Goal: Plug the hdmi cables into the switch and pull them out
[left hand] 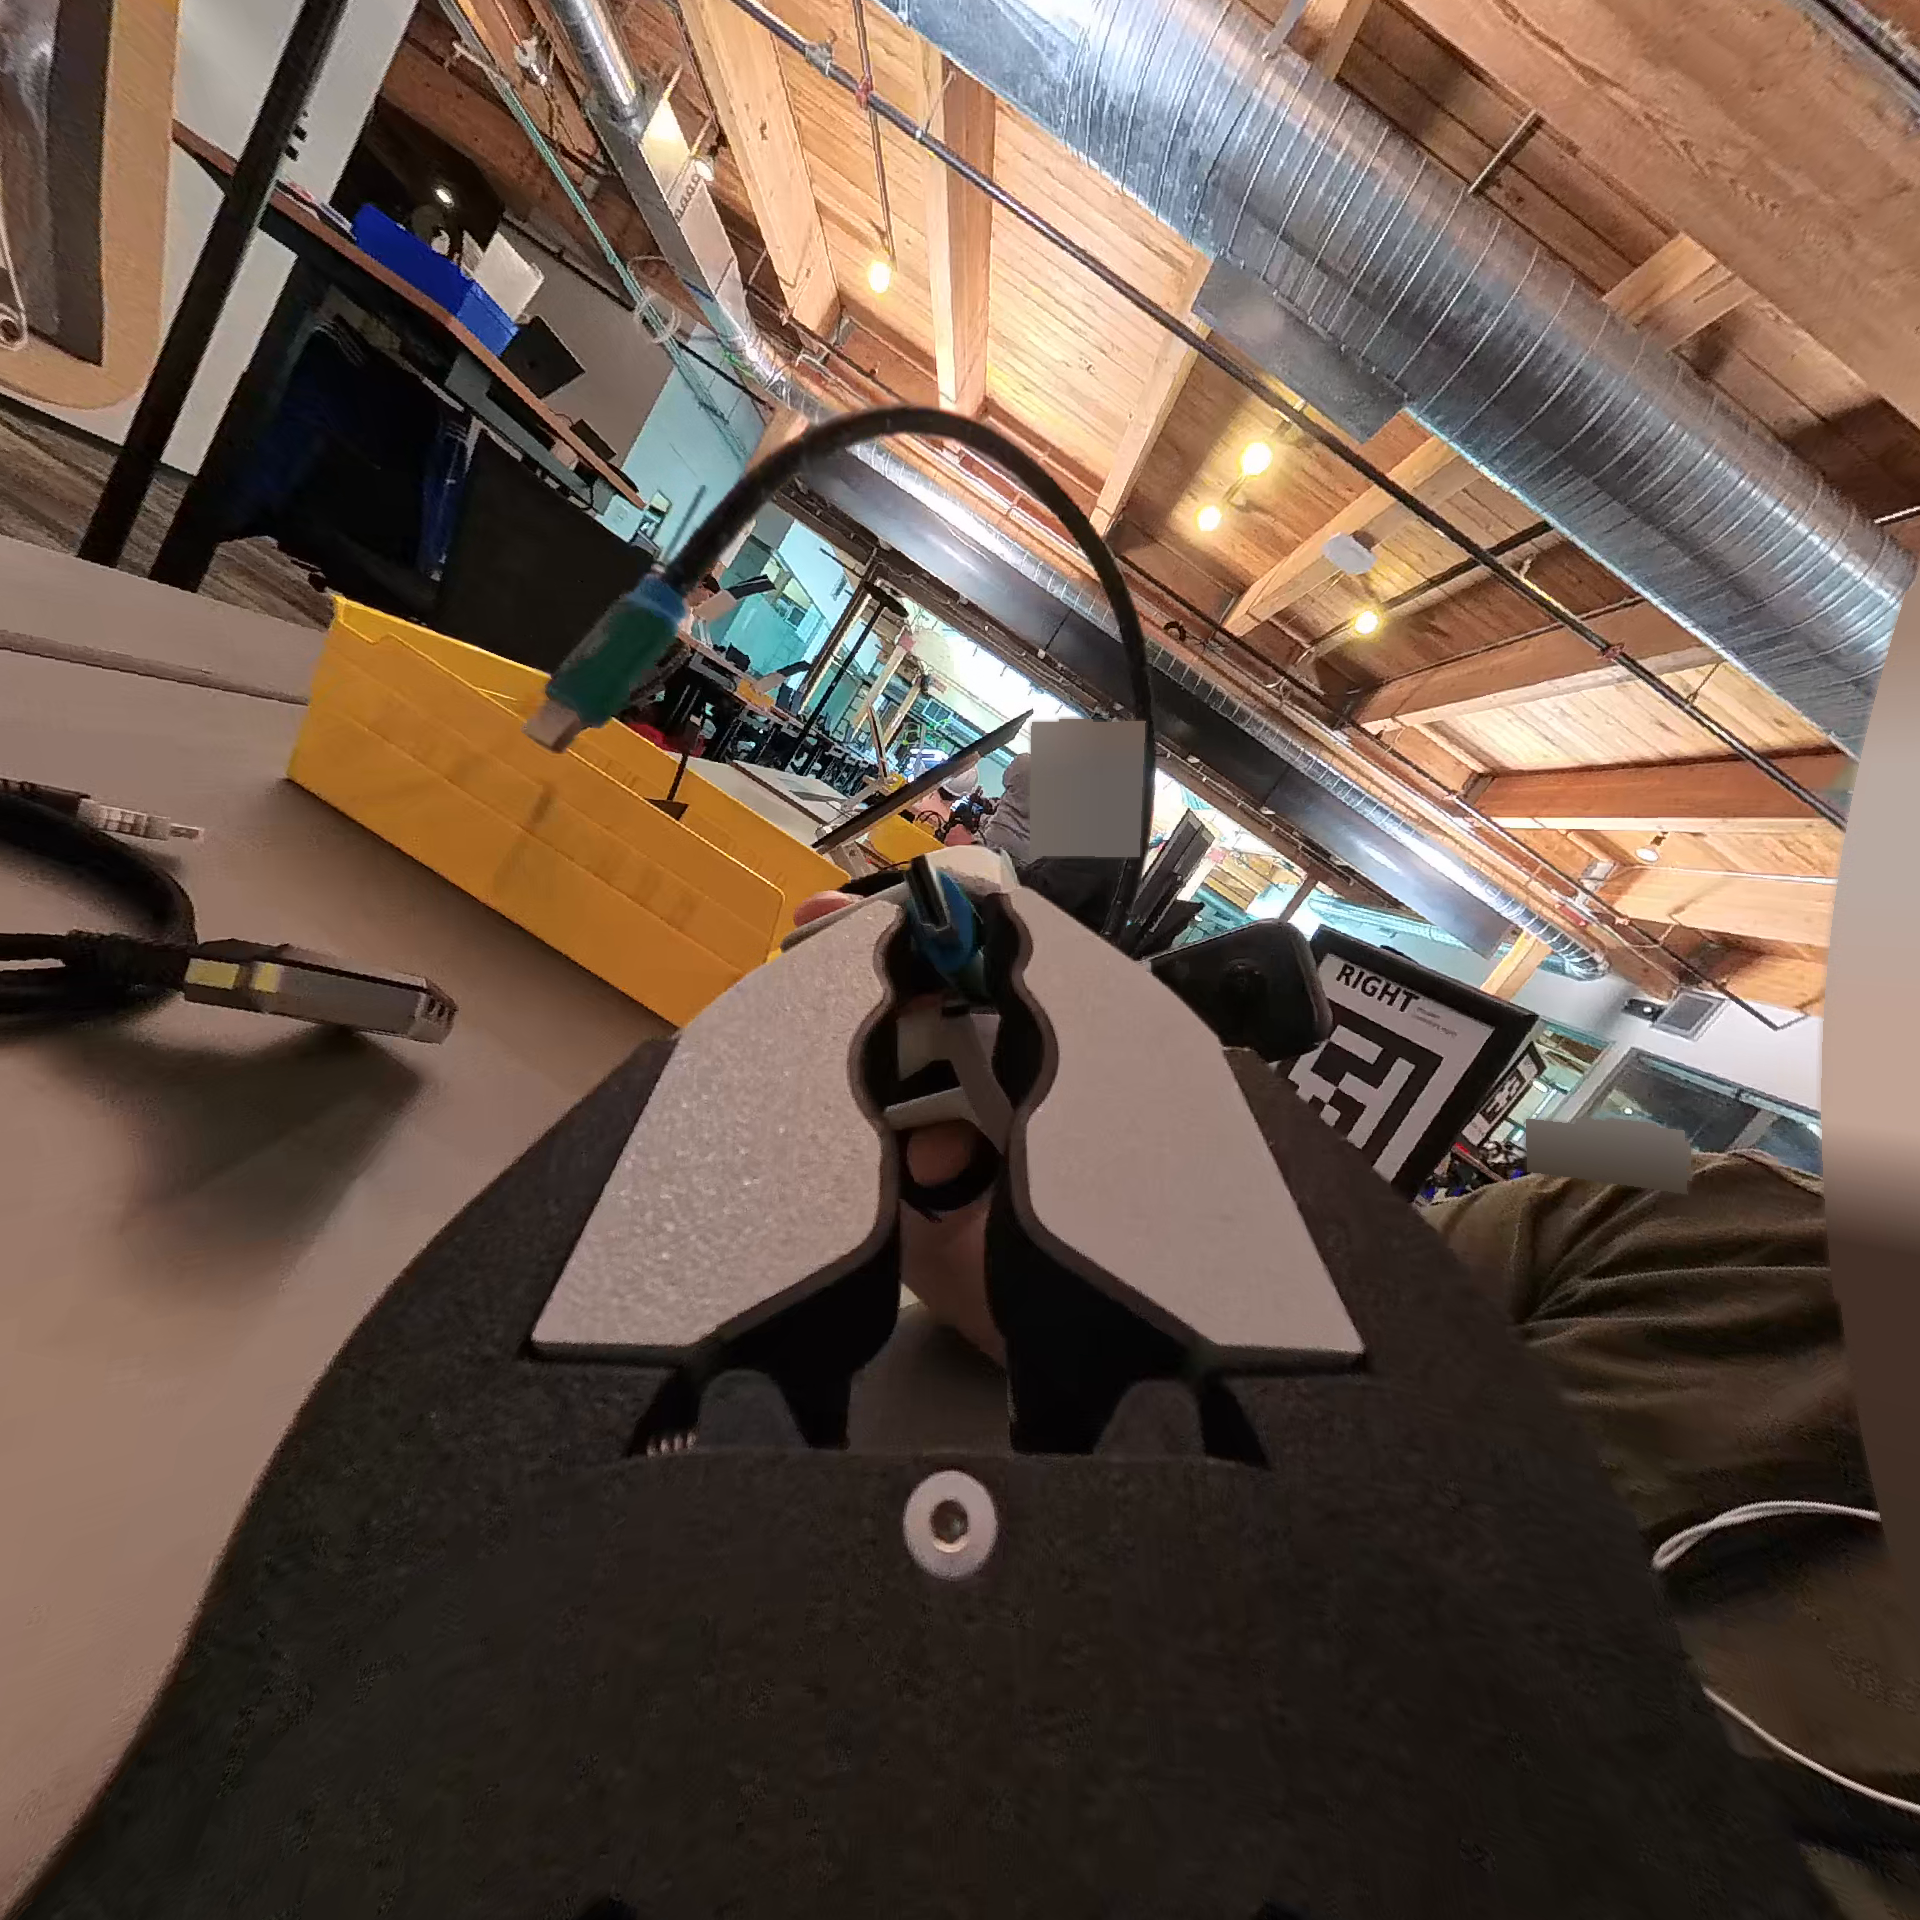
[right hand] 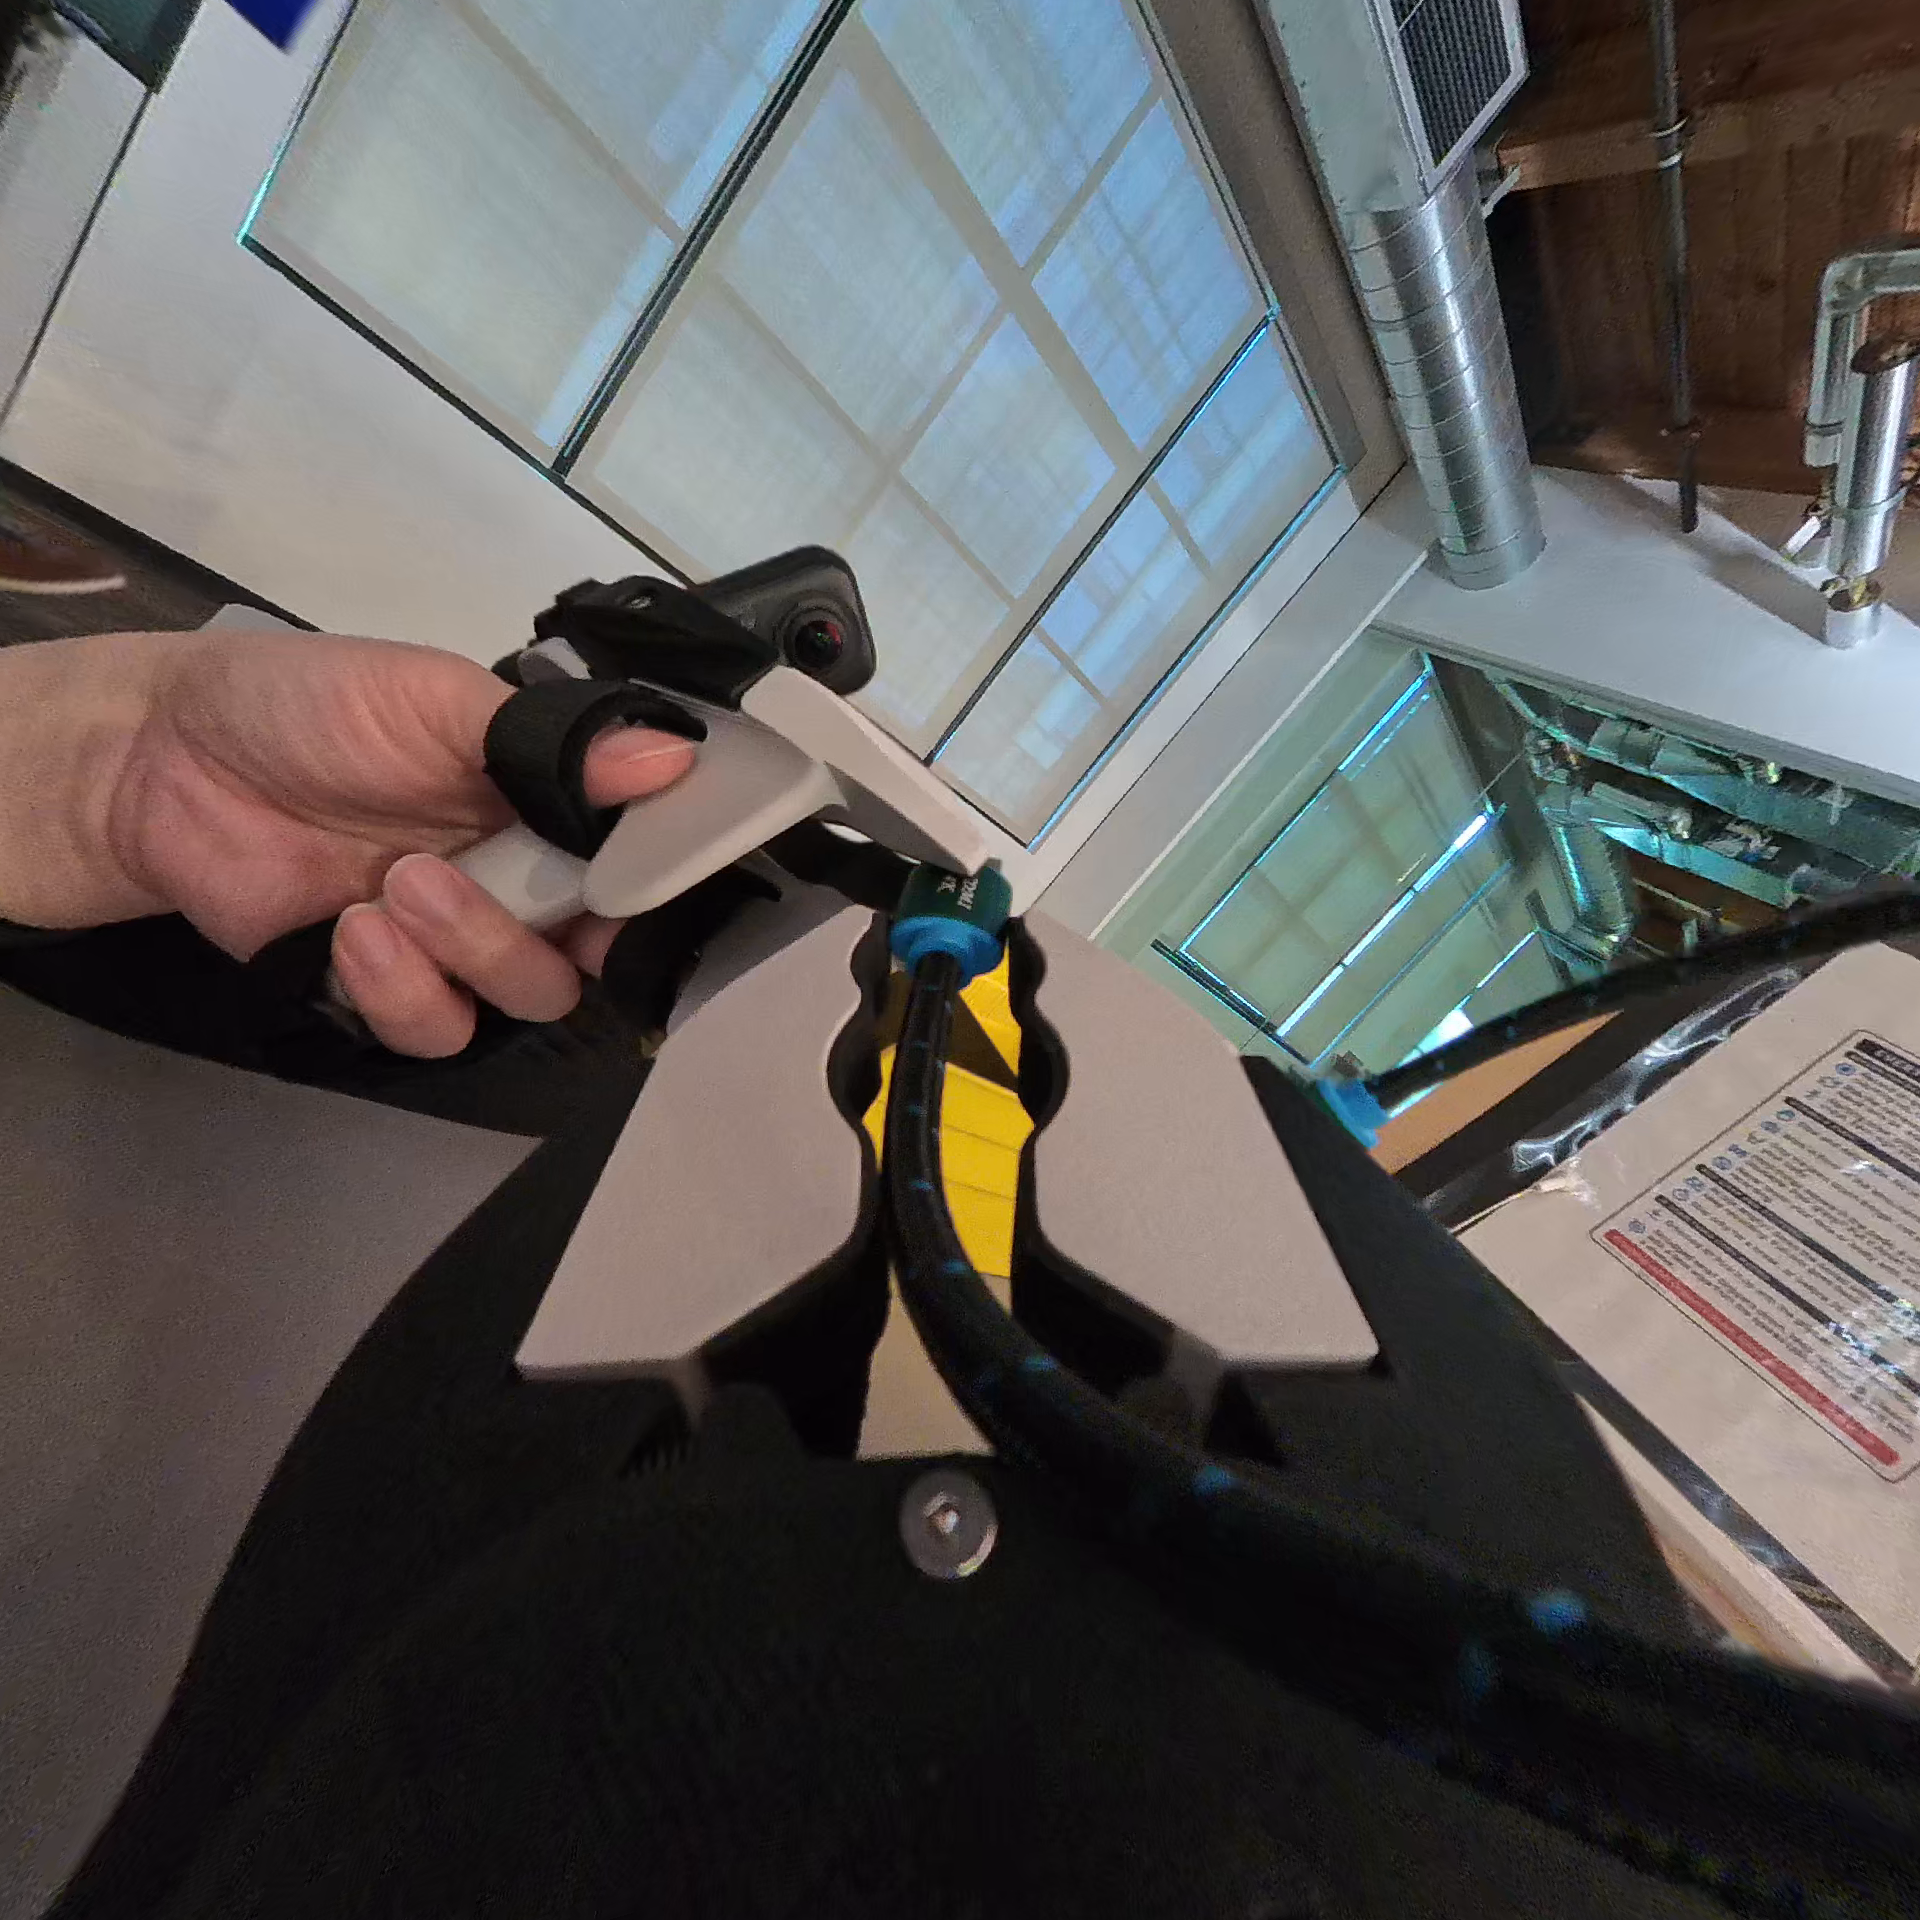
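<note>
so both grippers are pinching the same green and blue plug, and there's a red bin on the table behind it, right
Not quite: the bin is yellow, not red, as the left wrist view shows. The rest holds: the left gripper and the right gripper both close on the green and blue plug, its black cable arching up to a free plug.

bin (left hand: 540,821) on table (left hand: 260,1195) | cable (left hand: 94,935) left of bin
</note>
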Demonstrator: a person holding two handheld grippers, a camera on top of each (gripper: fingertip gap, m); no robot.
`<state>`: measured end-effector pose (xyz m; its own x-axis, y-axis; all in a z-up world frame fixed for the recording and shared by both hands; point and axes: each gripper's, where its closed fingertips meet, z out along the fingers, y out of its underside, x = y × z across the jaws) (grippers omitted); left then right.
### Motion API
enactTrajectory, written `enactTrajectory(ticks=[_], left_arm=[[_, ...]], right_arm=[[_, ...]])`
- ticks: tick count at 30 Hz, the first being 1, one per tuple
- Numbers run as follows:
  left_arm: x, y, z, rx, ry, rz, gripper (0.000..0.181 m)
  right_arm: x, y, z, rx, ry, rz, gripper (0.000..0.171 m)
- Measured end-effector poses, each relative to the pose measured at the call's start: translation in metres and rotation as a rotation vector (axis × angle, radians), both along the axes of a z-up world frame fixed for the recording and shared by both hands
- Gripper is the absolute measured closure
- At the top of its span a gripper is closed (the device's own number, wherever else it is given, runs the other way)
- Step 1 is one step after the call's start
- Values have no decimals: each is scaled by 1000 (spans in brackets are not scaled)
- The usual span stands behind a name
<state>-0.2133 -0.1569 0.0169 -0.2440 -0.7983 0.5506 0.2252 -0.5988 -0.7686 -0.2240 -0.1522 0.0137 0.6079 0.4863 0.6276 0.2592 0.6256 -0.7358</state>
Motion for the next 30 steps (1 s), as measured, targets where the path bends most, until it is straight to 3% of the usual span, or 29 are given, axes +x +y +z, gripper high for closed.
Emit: enactTrajectory(ticks=[30], left_arm=[[2,11,5,-60,-150,109,169]], right_arm=[[5,10,3,-145,181,-41,146]])
